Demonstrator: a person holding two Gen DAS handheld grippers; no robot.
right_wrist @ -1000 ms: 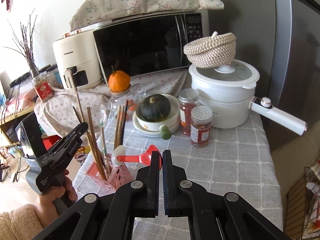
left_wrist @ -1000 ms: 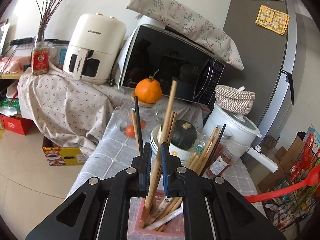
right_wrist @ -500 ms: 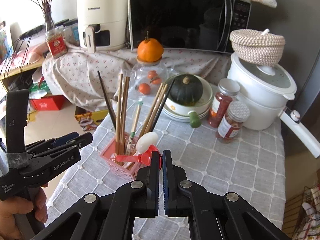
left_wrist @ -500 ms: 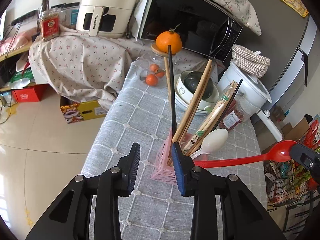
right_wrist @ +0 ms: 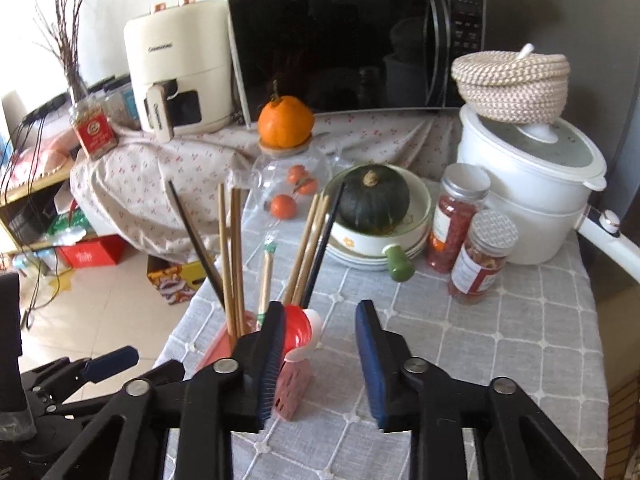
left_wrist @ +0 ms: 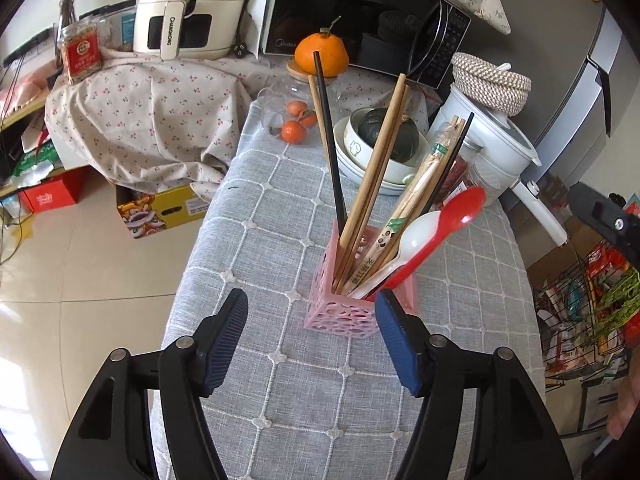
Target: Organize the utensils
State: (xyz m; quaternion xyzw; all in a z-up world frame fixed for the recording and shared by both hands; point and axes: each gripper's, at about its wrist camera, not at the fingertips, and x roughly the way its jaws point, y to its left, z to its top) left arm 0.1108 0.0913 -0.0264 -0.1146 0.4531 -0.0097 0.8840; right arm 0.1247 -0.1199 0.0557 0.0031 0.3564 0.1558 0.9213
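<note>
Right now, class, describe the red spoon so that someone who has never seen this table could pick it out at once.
Find the grey checked tablecloth in front of the microwave; on it stands a pink lattice holder full of utensils. The red spoon leans out of it, bowl up, beside a white spoon. It is the only red utensil there; the rest are wooden or black chopsticks.

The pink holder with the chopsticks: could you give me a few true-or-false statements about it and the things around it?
1. The red spoon stands in the pink holder. True.
2. The left gripper is clamped on a chopstick. False: it is open and holds nothing.
3. A green squash sits in a bowl. True.
4. The right gripper squeezes the red spoon. False: its jaws have just been opening, with nothing between them.
5. The holder lies tipped over. False: it stands upright.
</note>
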